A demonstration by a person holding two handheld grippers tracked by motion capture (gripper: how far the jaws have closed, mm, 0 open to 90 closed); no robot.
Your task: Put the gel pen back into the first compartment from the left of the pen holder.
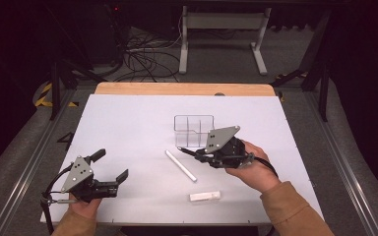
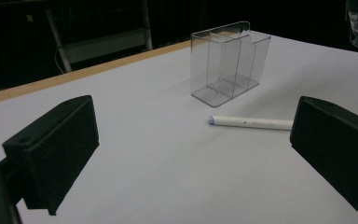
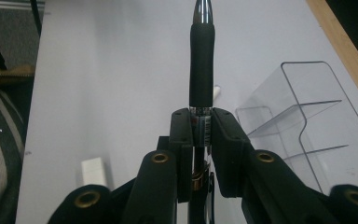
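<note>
My right gripper (image 1: 198,156) is shut on a black pen (image 1: 186,151), which sticks out leftward just in front of a clear divided holder (image 1: 193,130). In the right gripper view the pen (image 3: 201,60) runs up between the closed jaws of the gripper (image 3: 201,127), with the holder (image 3: 303,116) to its right. A white pen (image 1: 180,165) lies diagonally on the white table. My left gripper (image 1: 110,165) rests open and holds nothing at the near left; its view (image 2: 193,135) looks toward the white pen (image 2: 251,122) and the holder (image 2: 228,63).
A white eraser-like block (image 1: 204,196) lies near the table's front edge, also in the right gripper view (image 3: 93,172). The white sheet (image 1: 128,123) ends at a wooden strip (image 1: 182,89) along the far side. Cables and a desk frame (image 1: 221,29) are on the floor beyond.
</note>
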